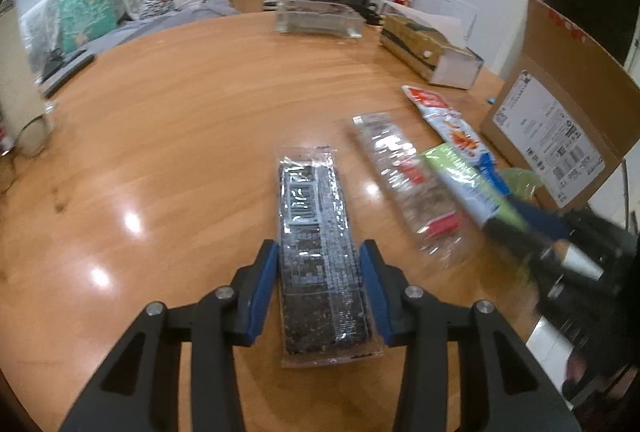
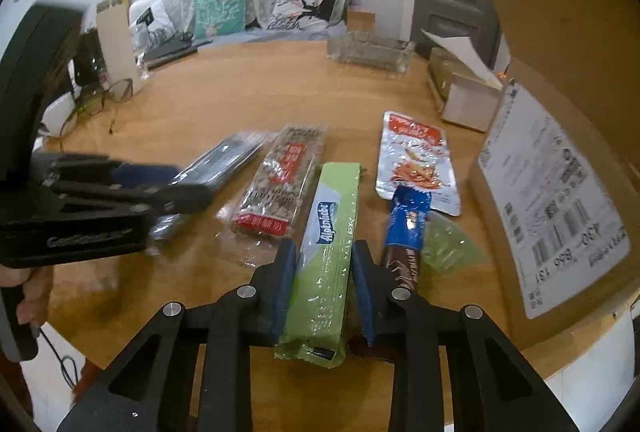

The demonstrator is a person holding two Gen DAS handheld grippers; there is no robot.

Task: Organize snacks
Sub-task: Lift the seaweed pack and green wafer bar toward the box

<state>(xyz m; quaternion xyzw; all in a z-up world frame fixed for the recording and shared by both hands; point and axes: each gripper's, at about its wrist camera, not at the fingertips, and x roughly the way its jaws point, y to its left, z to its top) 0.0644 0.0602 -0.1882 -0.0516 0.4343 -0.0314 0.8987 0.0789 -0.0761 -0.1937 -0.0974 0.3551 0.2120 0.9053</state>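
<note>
The left claw (image 1: 320, 288) grips the dark seaweed pack (image 1: 316, 252) lying mid-tabletop (image 1: 180, 135). The right claw (image 2: 324, 288) clamps the green candy pack (image 2: 328, 256) near the tabletop's right edge, beside the cardboard box (image 2: 560, 171).

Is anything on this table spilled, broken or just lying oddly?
Nothing spilled or torn. The blue packet lies partly on the white-and-red pouch, a small untidy overlap beside the cardboard box.

- The table (image 2: 192, 111) carries a row of snack packs.
- The seaweed pack (image 1: 316, 252) lies leftmost.
- The nut bar (image 2: 280, 183) lies beside it.
- The Alpenliebe pack (image 2: 328, 256) follows, then the pouch (image 2: 416, 159).
- The cardboard box (image 2: 560, 171) stands rightmost.
- The glass tray (image 2: 370, 51) sits behind.
</note>
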